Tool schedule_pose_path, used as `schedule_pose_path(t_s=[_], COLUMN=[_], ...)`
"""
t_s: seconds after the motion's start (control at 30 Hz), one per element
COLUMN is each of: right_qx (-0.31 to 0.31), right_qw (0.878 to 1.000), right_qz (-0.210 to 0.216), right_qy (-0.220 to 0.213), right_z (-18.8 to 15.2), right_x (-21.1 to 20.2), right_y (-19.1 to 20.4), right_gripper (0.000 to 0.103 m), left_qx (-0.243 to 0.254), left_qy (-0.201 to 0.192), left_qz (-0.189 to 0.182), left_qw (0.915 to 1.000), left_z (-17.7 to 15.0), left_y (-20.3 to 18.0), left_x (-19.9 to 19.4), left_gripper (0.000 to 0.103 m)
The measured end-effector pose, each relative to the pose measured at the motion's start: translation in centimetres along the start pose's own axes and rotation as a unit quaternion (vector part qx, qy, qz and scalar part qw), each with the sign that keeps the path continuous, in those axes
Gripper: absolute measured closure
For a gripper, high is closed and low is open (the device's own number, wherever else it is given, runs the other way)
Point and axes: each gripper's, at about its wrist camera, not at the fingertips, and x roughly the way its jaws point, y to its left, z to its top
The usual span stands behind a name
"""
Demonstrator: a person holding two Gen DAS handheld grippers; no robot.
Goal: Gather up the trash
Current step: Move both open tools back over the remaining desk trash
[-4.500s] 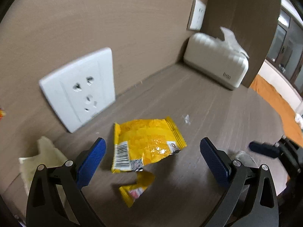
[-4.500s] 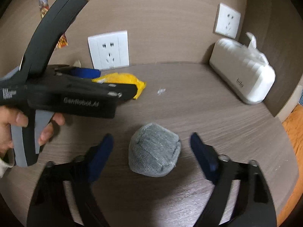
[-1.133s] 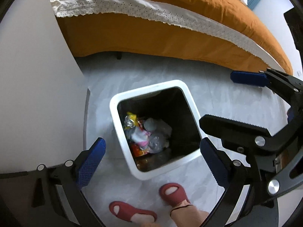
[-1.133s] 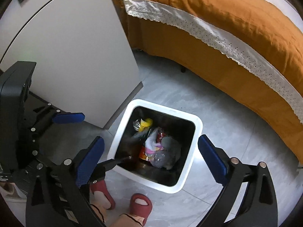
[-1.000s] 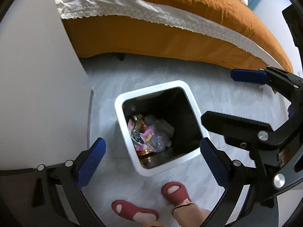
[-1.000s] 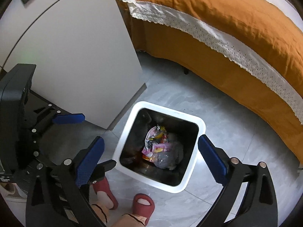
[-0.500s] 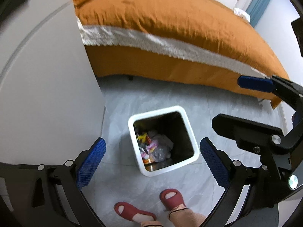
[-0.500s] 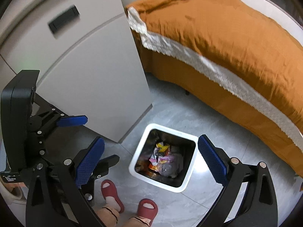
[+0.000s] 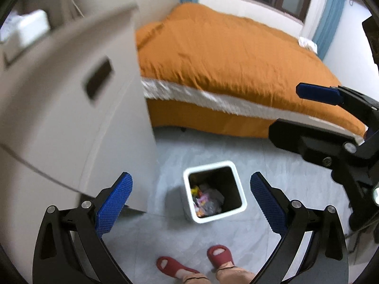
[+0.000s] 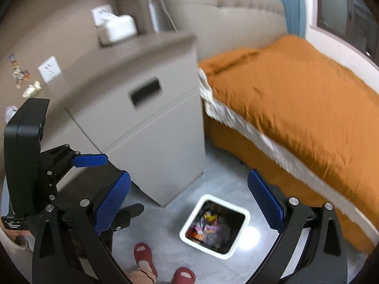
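With both the left tongs [image 9: 189,196] and right tongs [image 10: 188,198] spread wide and empty above the bin [image 9: 214,190] at lower centre, I'd judge more trash is next. Scraps [image 10: 32,90] lie on the bench [image 10: 99,68] upper left; swing there level, clear of the cabinet edge.

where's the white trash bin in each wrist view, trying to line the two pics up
Left wrist: the trash bin sits on the floor just below centre, between the open blue fingers, left of the right gripper's frame.
Right wrist: the trash bin sits low, right of centre, by the cabinet's corner.
Shared landmark: the red slippers just below the bin in both.
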Motion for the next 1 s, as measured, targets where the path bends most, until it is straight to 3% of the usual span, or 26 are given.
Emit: schedule_pose_path(t_s=[0.2,0.5,0.8,1.0], right_qx=[-0.046,-0.127,-0.207,-0.244], right_qw=[0.997,0.981,0.951,0.932], right_qz=[0.036,0.11,0.196,0.242], right_qy=[-0.044,-0.095,-0.118,-0.111], right_z=[4.3,10.3,14.8,16.3], right_x=[-3.6,-5.9,-5.3,-3.1], right_y=[4.6,13.3,24.1,30.7], right_gripper=[0.005,0.005,0.005,0.005], left_qx=[-0.036,-0.102,-0.179,-0.234], left_qy=[-0.06,-0.12,-0.142,-0.146], left_qz=[0.04,0.136,0.245,0.287], left_qw=[0.9967,0.9781,0.9424,0.9174], left_z=[1.0,-0.9,-4.9,-8.4], left_y=[2.4,8.6,16.8,22.1], left_x=[-8.2,-18.1,-26.3,-29.7], left_gripper=[0.005,0.005,0.005,0.005])
